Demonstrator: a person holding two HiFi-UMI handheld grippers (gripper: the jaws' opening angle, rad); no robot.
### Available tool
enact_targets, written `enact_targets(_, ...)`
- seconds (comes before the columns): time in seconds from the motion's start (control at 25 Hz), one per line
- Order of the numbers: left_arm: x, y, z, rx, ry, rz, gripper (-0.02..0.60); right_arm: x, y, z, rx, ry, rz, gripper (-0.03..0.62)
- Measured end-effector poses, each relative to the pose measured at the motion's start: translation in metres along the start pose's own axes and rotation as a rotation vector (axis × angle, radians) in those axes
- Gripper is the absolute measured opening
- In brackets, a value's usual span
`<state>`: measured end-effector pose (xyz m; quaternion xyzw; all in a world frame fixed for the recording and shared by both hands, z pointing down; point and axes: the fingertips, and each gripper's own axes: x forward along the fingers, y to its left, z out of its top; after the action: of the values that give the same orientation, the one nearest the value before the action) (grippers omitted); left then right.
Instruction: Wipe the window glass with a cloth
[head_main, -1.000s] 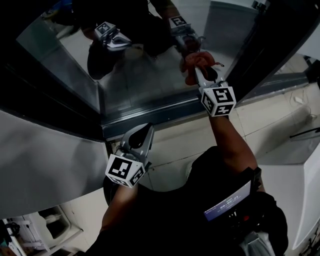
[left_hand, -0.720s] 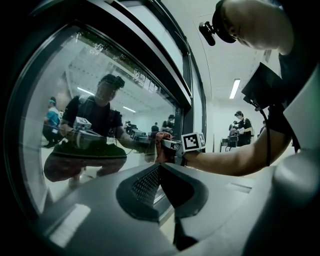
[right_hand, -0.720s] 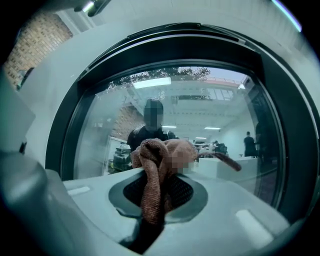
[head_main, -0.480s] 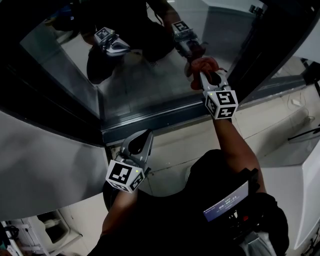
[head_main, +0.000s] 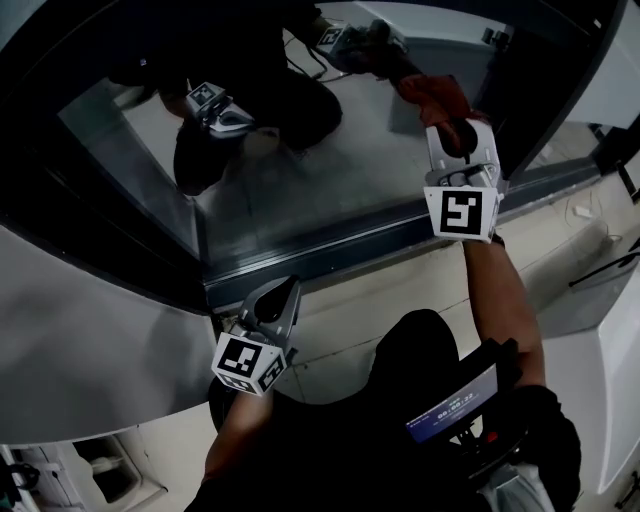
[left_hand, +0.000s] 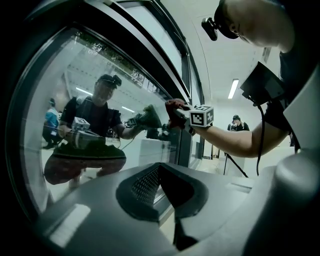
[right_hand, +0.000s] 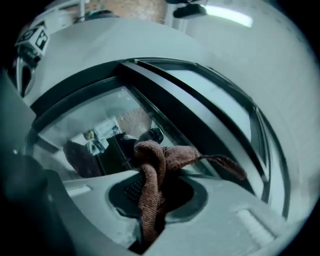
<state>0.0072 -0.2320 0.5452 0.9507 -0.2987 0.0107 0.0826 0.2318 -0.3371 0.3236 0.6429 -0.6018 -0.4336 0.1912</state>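
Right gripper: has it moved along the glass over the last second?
Yes. The right gripper, shut on the cloth, has slid up the glass and slightly rightward, farther from the lower window frame.

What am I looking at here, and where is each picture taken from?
There is no robot. A person holds a pair of hand tongs in each hand, each with a marker cube on it. One picture comes from a camera on the person's head, looking down. The other two come from cameras riding on the tongs. The right tongs are shut on a reddish-brown cloth, which is held against the window glass. The glass reflects the person. The left tongs are shut, hold nothing and hang lower, near the window's bottom frame.
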Motion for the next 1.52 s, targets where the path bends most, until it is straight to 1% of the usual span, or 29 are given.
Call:
enact_targets(0.12, 0.002, -0.002, 0.002, -0.004, -0.005, -0.004, 0.017, 0.016, -0.030, 0.029, -0.224, -0.047, -0.088, 0.043)
enact_targets(0.24, 0.002, -0.003, 0.003, -0.022, -0.004, -0.004, 0.017, 0.027, -0.050, 0.053, -0.393, -0.099, -0.176, 0.042)
enact_targets(0.36, 0.000, -0.003, 0.004, -0.025, -0.006, 0.002, 0.017, 0.035, -0.059, 0.068, -0.503, -0.137, -0.234, 0.041)
enact_targets(0.44, -0.001, 0.000, 0.006, -0.025, -0.013, 0.009, 0.017, 0.046, -0.057, 0.066, -0.538, -0.132, -0.240, 0.041)
enact_targets(0.52, -0.002, 0.000, 0.008, -0.025, -0.015, 0.014, 0.017, 0.057, -0.047, 0.058, -0.553, -0.114, -0.211, 0.041)
enact_targets(0.64, -0.001, -0.001, 0.008, -0.028, -0.006, 0.013, 0.017, 0.064, -0.021, 0.039, -0.572, -0.087, -0.126, 0.041)
enact_targets(0.76, 0.000, 0.002, 0.003, -0.039, 0.012, 0.022, 0.017, 0.066, -0.003, 0.022, -0.551, -0.080, -0.065, 0.041)
enact_targets(0.92, 0.002, 0.008, -0.003, -0.049, 0.019, 0.027, 0.017, 0.067, 0.000, 0.019, -0.467, -0.100, -0.029, 0.038)
enact_targets(1.0, 0.003, 0.009, -0.004, -0.050, 0.014, 0.023, 0.017, 0.066, 0.002, 0.020, -0.443, -0.106, -0.014, 0.038)
enact_targets(1.12, 0.004, 0.009, 0.001, -0.057, 0.008, 0.020, 0.017, 0.062, 0.010, 0.017, -0.436, -0.111, 0.000, 0.038)
enact_targets(1.32, 0.004, 0.008, -0.006, -0.060, 0.013, 0.010, 0.017, 0.052, 0.026, 0.012, -0.408, -0.136, 0.047, 0.038)
enact_targets(1.52, 0.006, 0.009, -0.010, -0.075, 0.020, 0.009, 0.017, 0.044, 0.049, 0.003, -0.416, -0.150, 0.091, 0.038)
